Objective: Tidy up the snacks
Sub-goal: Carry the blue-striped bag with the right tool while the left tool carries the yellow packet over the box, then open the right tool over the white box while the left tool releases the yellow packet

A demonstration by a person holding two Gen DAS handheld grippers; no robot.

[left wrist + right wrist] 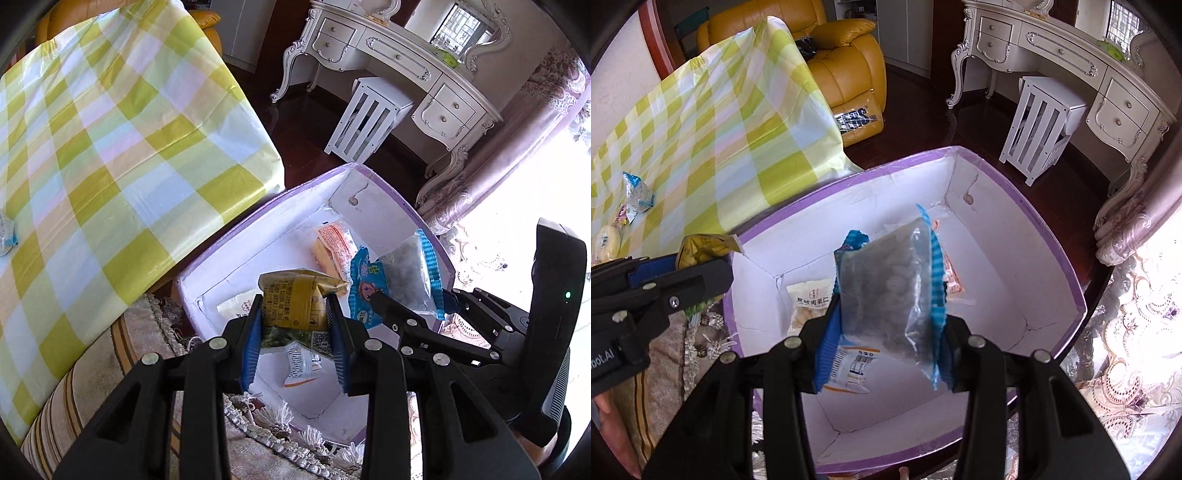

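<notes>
The worktop (713, 122), under a yellow checked cloth, carries a few snacks (637, 195) at its near end. Beside it on the floor stands the white box (1008, 236) with a purple rim, several packets already lying on its bottom. Both carried packets hang over that box. The left hand-held gripper (295, 317) is clamped across the middle of a gold packet (295, 295), which looks light, puffy and crinkly, so a mid-body pinch should hold without crushing. The right hand-held gripper (882, 332) is clamped on a clear blue-edged bag (890, 291), soft, slack and probably slippery; its lower body sits between the pads, its top free above.
</notes>
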